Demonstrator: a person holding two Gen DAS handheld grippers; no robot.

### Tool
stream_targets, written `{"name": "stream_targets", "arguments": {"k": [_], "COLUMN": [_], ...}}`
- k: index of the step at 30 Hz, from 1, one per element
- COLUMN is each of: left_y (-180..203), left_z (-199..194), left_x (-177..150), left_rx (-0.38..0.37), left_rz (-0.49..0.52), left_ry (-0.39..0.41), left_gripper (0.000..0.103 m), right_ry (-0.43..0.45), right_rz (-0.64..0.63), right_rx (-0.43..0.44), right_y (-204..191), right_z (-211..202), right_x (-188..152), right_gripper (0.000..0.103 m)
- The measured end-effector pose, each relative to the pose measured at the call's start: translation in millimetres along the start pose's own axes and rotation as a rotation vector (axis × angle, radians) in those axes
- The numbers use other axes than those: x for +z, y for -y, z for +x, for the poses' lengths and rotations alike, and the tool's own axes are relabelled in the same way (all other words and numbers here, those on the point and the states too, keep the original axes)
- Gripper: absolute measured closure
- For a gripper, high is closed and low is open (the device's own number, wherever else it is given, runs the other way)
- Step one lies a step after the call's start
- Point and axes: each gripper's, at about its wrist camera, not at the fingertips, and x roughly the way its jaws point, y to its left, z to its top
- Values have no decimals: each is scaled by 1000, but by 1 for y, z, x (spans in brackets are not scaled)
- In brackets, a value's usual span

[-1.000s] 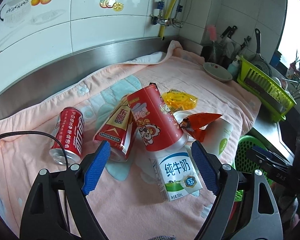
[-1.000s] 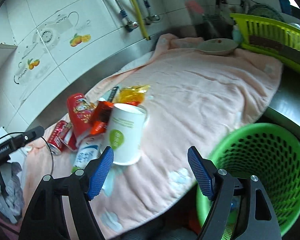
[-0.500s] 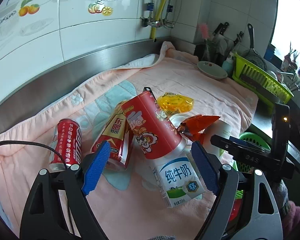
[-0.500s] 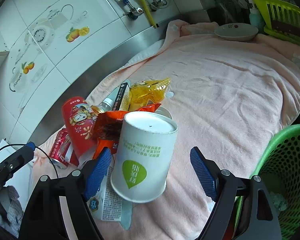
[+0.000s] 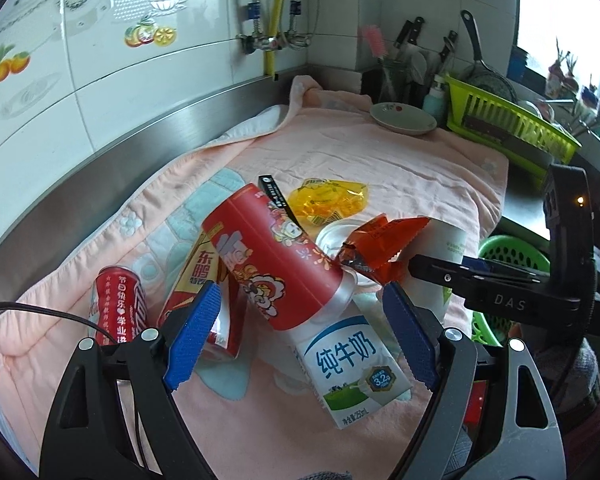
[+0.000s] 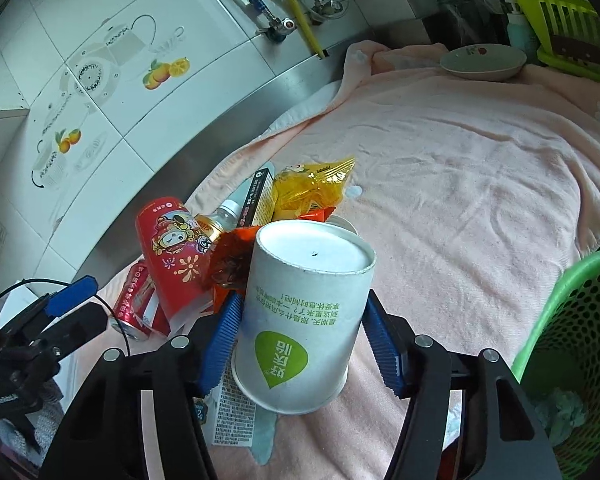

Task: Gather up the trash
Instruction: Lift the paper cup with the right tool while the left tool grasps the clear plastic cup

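Note:
Trash is piled on a pink towel (image 5: 400, 168): a big red can (image 5: 276, 264), a milk carton (image 5: 348, 364), a cola can (image 5: 118, 304), a gold-and-red can (image 5: 198, 280), an orange wrapper (image 5: 380, 240) and a yellow wrapper (image 5: 328, 200). My left gripper (image 5: 300, 292) hovers open just above the red can and the carton, touching nothing. An upside-down white paper cup (image 6: 300, 320) with a green leaf logo stands at the pile's right edge. My right gripper (image 6: 300, 300) straddles it, its jaws closing, blue pads against both sides of the cup.
A green mesh basket (image 6: 572, 340) stands below the towel's right edge with crumpled paper inside. At the back right are a shallow plate (image 5: 403, 118), a green dish rack (image 5: 508, 128) and knives. A steel backsplash and tiled wall run along the left.
My right gripper moved forward around the paper cup and its jaws narrowed onto it. The left gripper drifted slightly and rolled, still open; the right gripper has entered its view.

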Motion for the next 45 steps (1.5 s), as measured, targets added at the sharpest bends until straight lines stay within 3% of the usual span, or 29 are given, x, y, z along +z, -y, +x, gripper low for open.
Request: {"name": "stream_targets", "arguments": {"k": [8, 19, 31, 37, 45], "left_y": [19, 37, 62, 65, 60], "left_z": [15, 20, 23, 25, 21], "left_x": [-3, -9, -31, -39, -44], "left_rx": [-33, -81, -255, -324, -386], "left_rz": [52, 96, 202, 237, 244], "left_ry": [-23, -35, -52, -29, 7], "left_gripper": [21, 22, 23, 23, 34], "right_ry": [37, 59, 63, 37, -2], "right_rz": [-19, 54, 87, 111, 117], "right_rx": [-5, -6, 46, 113, 186], "right_y": [5, 30, 23, 15, 1], "right_z": [-24, -40, -51, -51, -50], "right_x": [-5, -7, -1, 1, 1], "right_gripper": [44, 44, 44, 44, 44]}}
